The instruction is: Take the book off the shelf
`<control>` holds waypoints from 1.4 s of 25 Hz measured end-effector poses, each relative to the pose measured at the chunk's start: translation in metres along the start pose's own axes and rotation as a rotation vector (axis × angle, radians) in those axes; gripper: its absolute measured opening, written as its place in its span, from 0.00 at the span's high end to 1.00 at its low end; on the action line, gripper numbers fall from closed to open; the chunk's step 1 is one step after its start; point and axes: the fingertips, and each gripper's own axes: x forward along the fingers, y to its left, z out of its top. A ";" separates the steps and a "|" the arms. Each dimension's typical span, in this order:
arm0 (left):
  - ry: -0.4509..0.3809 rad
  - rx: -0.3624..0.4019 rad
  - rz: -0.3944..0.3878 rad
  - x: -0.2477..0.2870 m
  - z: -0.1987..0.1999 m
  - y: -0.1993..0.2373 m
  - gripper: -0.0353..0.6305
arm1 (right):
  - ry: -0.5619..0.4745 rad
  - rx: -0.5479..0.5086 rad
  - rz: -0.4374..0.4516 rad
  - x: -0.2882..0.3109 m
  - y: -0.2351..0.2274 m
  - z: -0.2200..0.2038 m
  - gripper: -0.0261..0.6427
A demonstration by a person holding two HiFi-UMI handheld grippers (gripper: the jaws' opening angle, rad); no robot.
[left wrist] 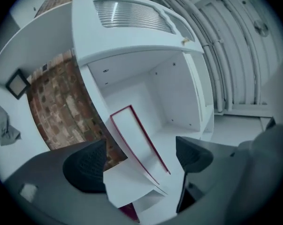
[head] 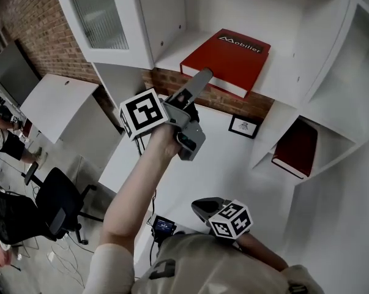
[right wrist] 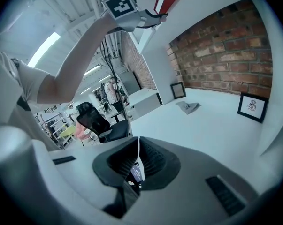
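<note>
Head view: your left gripper [head: 204, 75] is raised to the front edge of the red book [head: 230, 57], which lies flat on the shelf [head: 172, 52]. Left gripper view alone shows the jaws wide apart, the book's corner between them, pads [left wrist: 87, 165] not pressing it. Right gripper view: right gripper [right wrist: 139, 159], well below the book, jaws closed, empty.

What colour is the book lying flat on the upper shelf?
The book is red; the head view shows it best.

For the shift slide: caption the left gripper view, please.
Left gripper, jaws apart, faces the page edge of the red book lying in the white shelf.
</note>
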 end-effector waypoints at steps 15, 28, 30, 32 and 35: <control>-0.019 -0.147 0.041 0.034 0.001 0.028 0.31 | 0.014 0.033 -0.019 0.003 -0.009 -0.010 0.95; -0.049 -0.233 -0.047 0.023 -0.009 0.021 0.60 | 0.002 0.049 -0.005 0.004 -0.006 -0.015 0.95; -0.058 -0.245 -0.071 0.021 -0.011 0.019 0.63 | -0.001 0.046 -0.007 0.004 -0.005 -0.016 0.95; -0.074 -0.266 -0.092 0.020 -0.011 0.018 0.69 | -0.004 0.040 -0.007 0.004 -0.004 -0.015 0.95; -0.109 -0.302 -0.112 0.018 -0.007 0.019 0.69 | -0.008 0.034 -0.009 0.003 -0.003 -0.014 0.95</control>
